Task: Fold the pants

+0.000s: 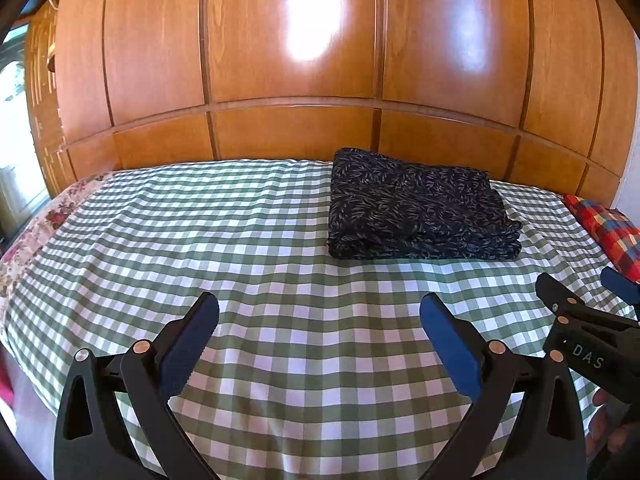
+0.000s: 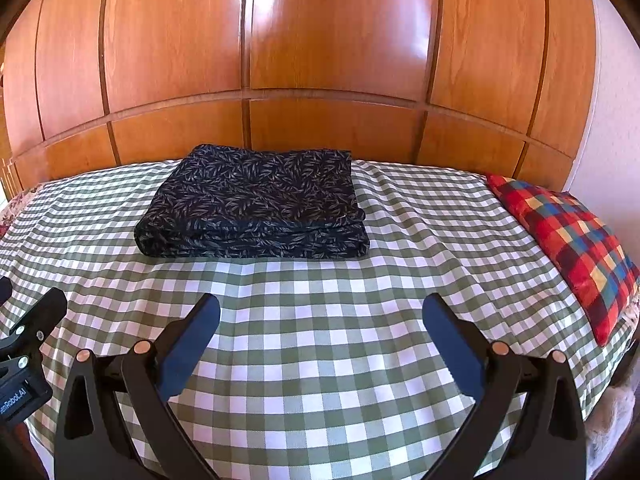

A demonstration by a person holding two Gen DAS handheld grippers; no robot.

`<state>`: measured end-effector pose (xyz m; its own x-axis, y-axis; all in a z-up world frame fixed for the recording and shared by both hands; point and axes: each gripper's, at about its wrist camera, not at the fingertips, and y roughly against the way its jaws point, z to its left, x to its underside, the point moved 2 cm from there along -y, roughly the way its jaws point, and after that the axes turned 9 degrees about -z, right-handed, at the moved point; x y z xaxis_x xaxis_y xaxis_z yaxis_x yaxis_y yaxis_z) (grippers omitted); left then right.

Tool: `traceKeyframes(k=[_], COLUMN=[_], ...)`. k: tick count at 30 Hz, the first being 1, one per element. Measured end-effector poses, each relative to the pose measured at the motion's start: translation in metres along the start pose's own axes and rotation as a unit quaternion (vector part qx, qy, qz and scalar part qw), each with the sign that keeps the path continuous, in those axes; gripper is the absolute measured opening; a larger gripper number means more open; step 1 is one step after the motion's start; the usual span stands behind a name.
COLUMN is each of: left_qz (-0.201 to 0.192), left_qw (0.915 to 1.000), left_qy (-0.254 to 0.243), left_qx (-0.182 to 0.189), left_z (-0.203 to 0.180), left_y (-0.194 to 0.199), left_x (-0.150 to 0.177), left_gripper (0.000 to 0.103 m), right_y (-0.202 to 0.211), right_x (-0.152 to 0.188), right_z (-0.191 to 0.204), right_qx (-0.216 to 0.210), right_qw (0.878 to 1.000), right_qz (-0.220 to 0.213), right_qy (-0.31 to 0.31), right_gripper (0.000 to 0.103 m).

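Well, the pants (image 2: pixel 252 204) sit folded in a neat stack near the wardrobe (image 2: pixel 320 40); left gripper (image 1: pixel 320 320) and right gripper (image 2: pixel 320 320) hang on the near side, fingers spread wide, empty, clear of them — looks finished.

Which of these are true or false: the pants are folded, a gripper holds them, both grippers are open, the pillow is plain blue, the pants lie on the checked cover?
1. The pants are folded. True.
2. A gripper holds them. False: the left gripper and the right gripper are both short of the pants, touching nothing.
3. Both grippers are open. True.
4. The pillow is plain blue. False: it is a red, blue and yellow plaid.
5. The pants lie on the checked cover. True.
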<state>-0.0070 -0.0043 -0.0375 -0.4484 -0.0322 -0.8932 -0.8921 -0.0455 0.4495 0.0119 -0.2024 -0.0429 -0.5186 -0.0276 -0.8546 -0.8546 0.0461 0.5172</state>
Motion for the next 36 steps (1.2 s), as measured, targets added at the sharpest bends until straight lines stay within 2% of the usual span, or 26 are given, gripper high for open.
traceKeyframes(k=[36], left_qz=[-0.008], left_qw=[0.9999], left_qy=[0.007], left_qx=[0.000], left_z=[-0.0028], left_y=[0.0075], left_x=[-0.0034], left_gripper=[0.099], right_y=[-0.0067], right_x=[0.0035], right_z=[0.0045], right_qx=[-0.009], right_qw=[1.000], right_qz=[0.007], right_qy=[0.002], right_gripper=[0.101])
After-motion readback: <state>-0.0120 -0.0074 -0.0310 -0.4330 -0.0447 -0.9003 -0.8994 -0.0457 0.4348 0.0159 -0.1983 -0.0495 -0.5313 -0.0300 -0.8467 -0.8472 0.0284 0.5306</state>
